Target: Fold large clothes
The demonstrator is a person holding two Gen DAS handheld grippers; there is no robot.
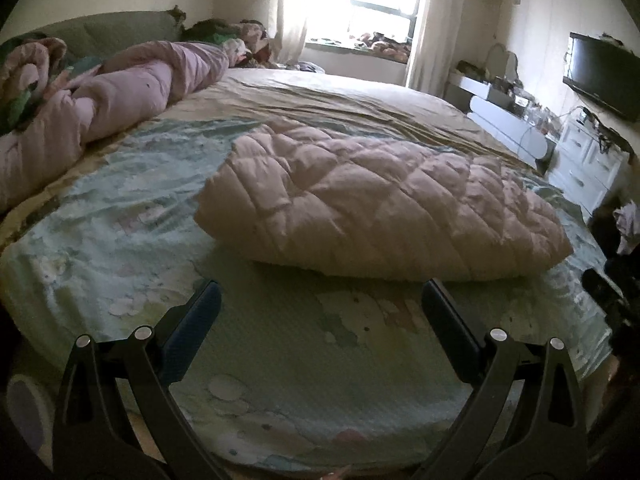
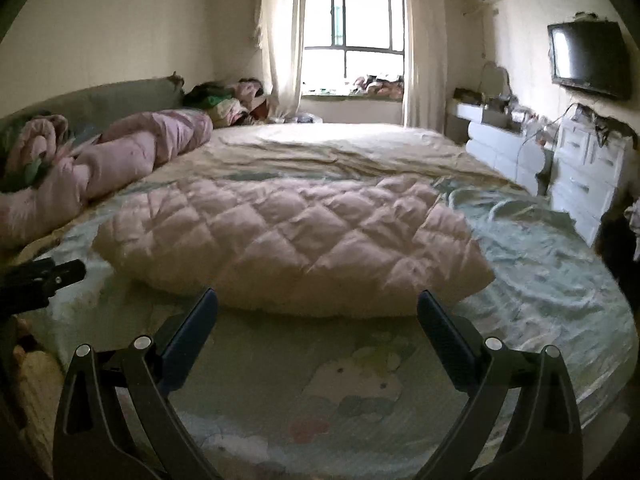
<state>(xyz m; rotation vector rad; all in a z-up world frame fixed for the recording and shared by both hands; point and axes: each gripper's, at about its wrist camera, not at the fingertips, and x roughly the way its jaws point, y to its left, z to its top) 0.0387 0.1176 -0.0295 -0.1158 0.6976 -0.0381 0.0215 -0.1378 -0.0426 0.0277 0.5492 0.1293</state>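
- The wide bed with its pale green cartoon-print sheet (image 2: 520, 264) fills both views, and you are standing at its near edge with both tools over bare sheet.
- The pale pink diamond-quilted padded garment (image 2: 288, 240) lies folded into a thick bundle at the centre of the right wrist frame and a little right of centre in the left wrist frame (image 1: 380, 204).
- Its long axis runs left to right across both pictures, so it lies broadside to you. Its blunt squared end points frame-left and its narrower end frame-right.
- The bundle's near long edge is straight ahead of both pairs of fingers, just beyond the tips and not touching them.
- Your right gripper (image 2: 318, 308) faces the middle of that edge and looks the nearer of the two. Its jaws are spread wide and hold nothing.
- Your left gripper (image 1: 322, 300) is also spread wide and empty. It faces the middle of the near edge, well to the right of the blunt left end.
- My reading is that the next fold turns on that crosswise lie, so you would take hold along the near edge, one tool toward each end.
- In the right wrist view, the dark tool at the left edge (image 2: 44, 276) is probably the other gripper.
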